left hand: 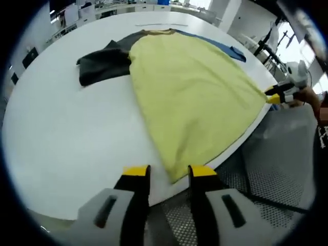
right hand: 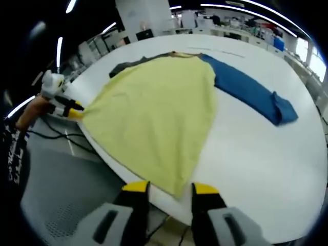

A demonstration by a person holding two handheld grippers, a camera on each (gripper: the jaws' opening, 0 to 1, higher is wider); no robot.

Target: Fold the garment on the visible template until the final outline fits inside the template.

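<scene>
A yellow shirt (left hand: 195, 97) lies flat on the round white table (left hand: 66, 138), with a dark grey sleeve (left hand: 102, 64) on one side and a blue sleeve (right hand: 251, 87) on the other. My left gripper (left hand: 169, 171) stands open at the table's near edge, and one hem corner lies between its yellow-tipped jaws. My right gripper (right hand: 171, 188) is open too, its jaws either side of the other hem corner. Each gripper also shows in the other's view at the far hem corner: the right gripper (left hand: 279, 97) and the left gripper (right hand: 69, 110), each held by a hand.
The hem runs along the table's edge, and a grey perforated floor (left hand: 287, 164) lies below it. A thin pale strip (left hand: 161, 24) lies on the table beyond the collar. Desks and equipment stand at the back of the room.
</scene>
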